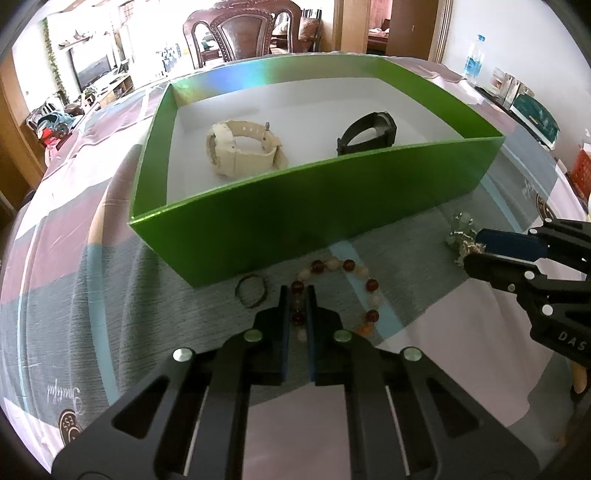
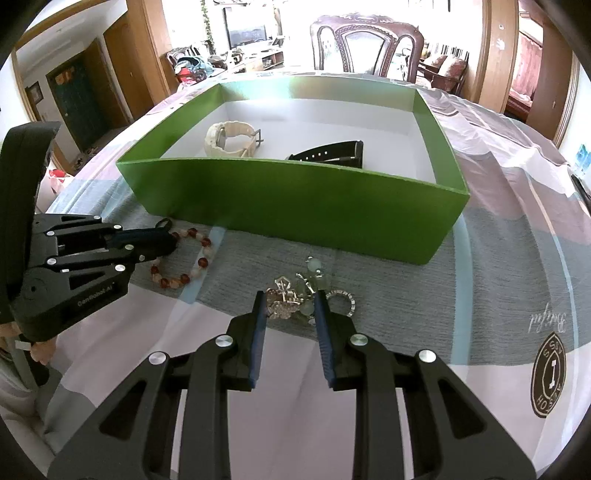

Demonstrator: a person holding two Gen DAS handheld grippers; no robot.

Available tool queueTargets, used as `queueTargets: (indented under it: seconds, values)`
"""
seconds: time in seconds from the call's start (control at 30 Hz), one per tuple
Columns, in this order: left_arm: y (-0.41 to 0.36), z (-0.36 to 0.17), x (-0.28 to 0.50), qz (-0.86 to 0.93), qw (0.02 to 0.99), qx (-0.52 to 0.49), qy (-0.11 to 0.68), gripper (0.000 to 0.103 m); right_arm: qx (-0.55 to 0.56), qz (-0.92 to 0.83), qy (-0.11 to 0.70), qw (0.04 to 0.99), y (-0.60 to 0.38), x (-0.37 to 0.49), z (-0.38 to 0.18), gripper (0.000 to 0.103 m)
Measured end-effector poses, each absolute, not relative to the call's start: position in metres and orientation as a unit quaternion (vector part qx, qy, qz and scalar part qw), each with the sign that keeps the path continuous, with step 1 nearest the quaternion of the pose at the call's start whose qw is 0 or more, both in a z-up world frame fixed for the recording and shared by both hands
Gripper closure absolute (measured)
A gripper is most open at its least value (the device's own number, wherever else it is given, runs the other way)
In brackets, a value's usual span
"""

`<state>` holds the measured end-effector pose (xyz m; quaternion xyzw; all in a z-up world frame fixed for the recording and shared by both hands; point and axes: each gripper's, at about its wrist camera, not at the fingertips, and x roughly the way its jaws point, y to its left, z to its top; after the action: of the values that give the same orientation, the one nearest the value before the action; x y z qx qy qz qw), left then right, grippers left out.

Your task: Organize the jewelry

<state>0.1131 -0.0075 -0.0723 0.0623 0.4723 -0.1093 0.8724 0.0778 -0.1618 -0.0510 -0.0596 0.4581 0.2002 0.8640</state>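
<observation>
A green box [image 1: 295,206] [image 2: 295,192] holds a cream watch [image 1: 240,149] [image 2: 232,138] and a black watch [image 1: 367,133] [image 2: 332,155]. In front of it lie a red-and-white bead bracelet [image 1: 354,280] [image 2: 201,254], a dark ring [image 1: 251,291] and a silver charm bracelet [image 2: 295,295] [image 1: 460,236]. My left gripper [image 1: 297,295] [image 2: 168,240] is shut on the left side of the bead bracelet. My right gripper [image 2: 290,304] [image 1: 471,247] straddles the charm bracelet with its jaws apart; a silver ring [image 2: 341,301] lies just right of it.
The table carries a striped pink, grey and white cloth [image 1: 92,295] [image 2: 498,277]. A carved wooden chair [image 1: 240,33] [image 2: 365,40] stands behind the box. A water bottle [image 1: 474,59] and other items stand at the far right of the table.
</observation>
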Motion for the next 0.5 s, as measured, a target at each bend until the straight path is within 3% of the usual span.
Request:
queueTargets:
  seconds: [0.5]
  values:
    - [-0.0075, -0.0686, 0.1106, -0.113, 0.875, 0.062, 0.466, 0.095, -0.063, 0.202, 0.460, 0.862, -0.1603, 0.0771, -0.0531, 0.077]
